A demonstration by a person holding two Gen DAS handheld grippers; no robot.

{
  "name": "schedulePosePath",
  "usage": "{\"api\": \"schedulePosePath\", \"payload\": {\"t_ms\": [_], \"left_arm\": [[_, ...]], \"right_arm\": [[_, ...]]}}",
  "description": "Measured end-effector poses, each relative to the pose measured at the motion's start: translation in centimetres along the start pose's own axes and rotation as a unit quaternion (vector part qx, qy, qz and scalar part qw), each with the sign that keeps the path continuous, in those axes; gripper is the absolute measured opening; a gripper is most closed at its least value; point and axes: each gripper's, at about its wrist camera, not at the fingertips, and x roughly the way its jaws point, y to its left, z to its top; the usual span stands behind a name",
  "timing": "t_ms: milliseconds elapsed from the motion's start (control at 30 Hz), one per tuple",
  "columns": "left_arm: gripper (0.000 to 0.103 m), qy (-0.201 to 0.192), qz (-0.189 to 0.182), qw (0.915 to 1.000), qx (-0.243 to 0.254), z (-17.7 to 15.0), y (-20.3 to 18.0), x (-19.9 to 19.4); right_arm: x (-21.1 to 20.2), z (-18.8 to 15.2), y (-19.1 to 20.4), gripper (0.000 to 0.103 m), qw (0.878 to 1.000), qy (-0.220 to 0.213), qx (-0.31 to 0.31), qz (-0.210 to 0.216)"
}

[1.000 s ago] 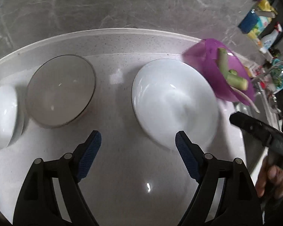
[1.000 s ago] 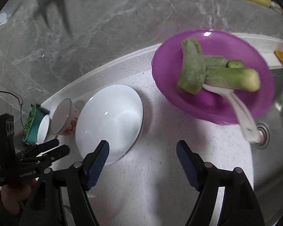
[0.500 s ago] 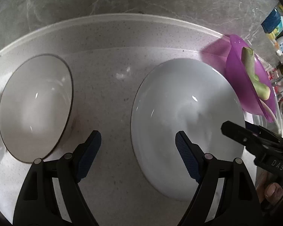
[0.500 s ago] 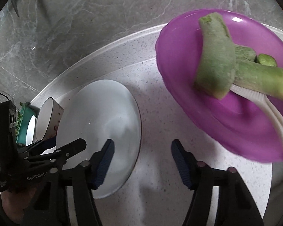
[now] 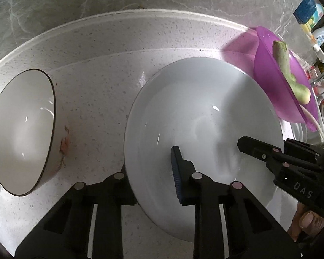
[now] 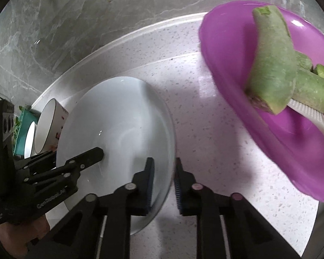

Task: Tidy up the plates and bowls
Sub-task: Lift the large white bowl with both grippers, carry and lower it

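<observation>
A large white bowl (image 5: 205, 112) sits on the speckled white counter (image 5: 97, 75). My left gripper (image 5: 151, 170) straddles its left rim. Its blue pad (image 5: 177, 172) is inside the bowl and the other finger is hidden under the rim. The jaws are closing with the rim between them. In the right wrist view the white bowl (image 6: 118, 116) has my right gripper (image 6: 164, 172) astride its right rim, one pad on each side, jaws closing on it. Each view also shows the other gripper, the right gripper (image 5: 259, 151) and the left gripper (image 6: 90, 155), reaching into the bowl.
A dark-rimmed bowl (image 5: 21, 129) stands left of the white one. A purple bowl (image 6: 237, 69) with green vegetable pieces (image 6: 274, 64) and a white spoon sits to the right, by the sink. A small white bowl (image 6: 29, 140) lies far left. A grey marble wall rises behind.
Both grippers have come down and closer to the white bowl. Their jaws went from wide apart to narrow around its opposite rims.
</observation>
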Motion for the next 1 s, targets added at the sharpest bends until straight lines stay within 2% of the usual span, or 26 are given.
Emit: {"api": "schedulePosePath", "payload": {"t_ms": [167, 500, 700, 1000], "left_arm": [[0.017, 0.002, 0.001, 1.0, 0.004, -0.3, -0.2, -0.1], [0.017, -0.014, -0.003, 0.9998, 0.011, -2.8, -2.0, -4.0], [0.017, -0.014, -0.017, 0.9994, 0.025, -6.3, -4.2, -6.8], [0.017, 0.012, -0.038, 0.9979, 0.051, -13.3, -7.5, -8.8]], "right_arm": [[0.0, 0.1, 0.0, 0.017, 1.0, 0.002, -0.006, -0.004], [-3.6, -1.6, 0.7, 0.016, 1.0, -0.014, -0.012, 0.001], [-7.1, -4.8, 0.3, 0.016, 1.0, -0.022, -0.006, 0.003], [-10.5, -11.5, -0.9, 0.016, 1.0, -0.009, 0.018, -0.004]]}}
